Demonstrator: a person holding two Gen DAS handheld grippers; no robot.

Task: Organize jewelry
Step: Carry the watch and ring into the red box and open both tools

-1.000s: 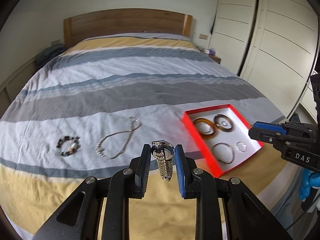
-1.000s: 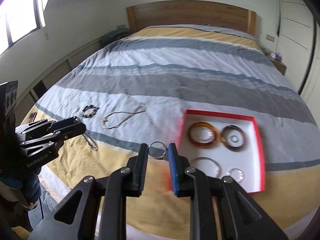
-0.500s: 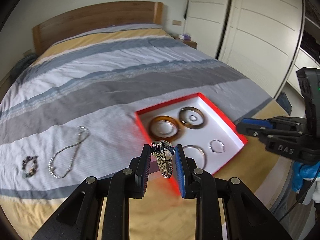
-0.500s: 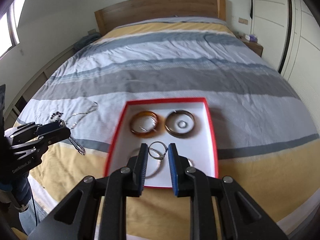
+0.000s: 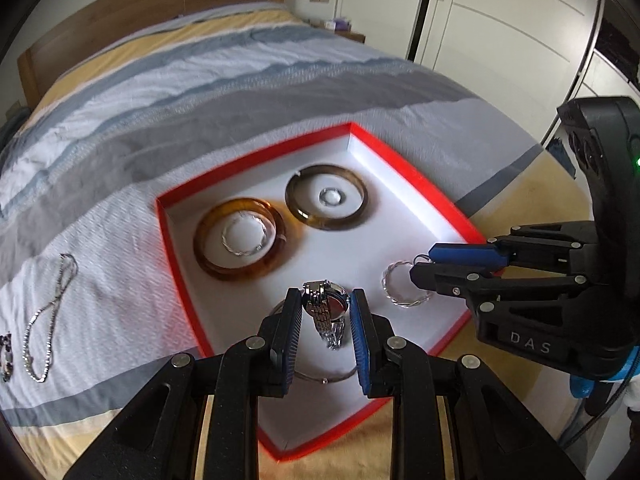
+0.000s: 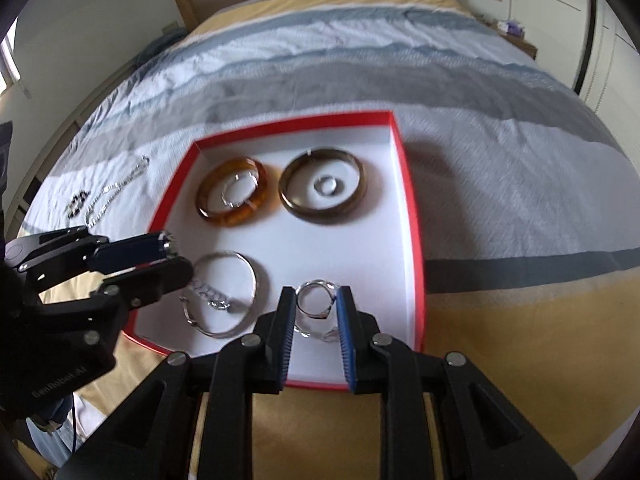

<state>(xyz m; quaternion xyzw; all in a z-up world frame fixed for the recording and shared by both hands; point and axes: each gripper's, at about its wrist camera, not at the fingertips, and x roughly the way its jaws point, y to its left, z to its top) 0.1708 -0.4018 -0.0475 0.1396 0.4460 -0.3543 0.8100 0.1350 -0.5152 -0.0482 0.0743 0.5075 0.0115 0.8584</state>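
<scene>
bangles: 2 (amber (image 5: pixel 239 239), brown (image 5: pixel 326 197)) | watch (image 5: pixel 325 312): 1; chain necklace (image 5: pixel 48 316): 1; red box (image 5: pixel 416 182): 1

Bedroom by daylight. Wide bed (image 5: pixel 208 92) under a duvet striped white, grey, blue and yellow, backed by a wooden headboard (image 5: pixel 132 12) against a plain pale wall (image 6: pixel 92 4). White wardrobe (image 5: pixel 500 20) doors along the right side, a small nightstand (image 5: pixel 352 34) in the far corner. Sliver of window (image 6: pixel 9 56) at left.
</scene>
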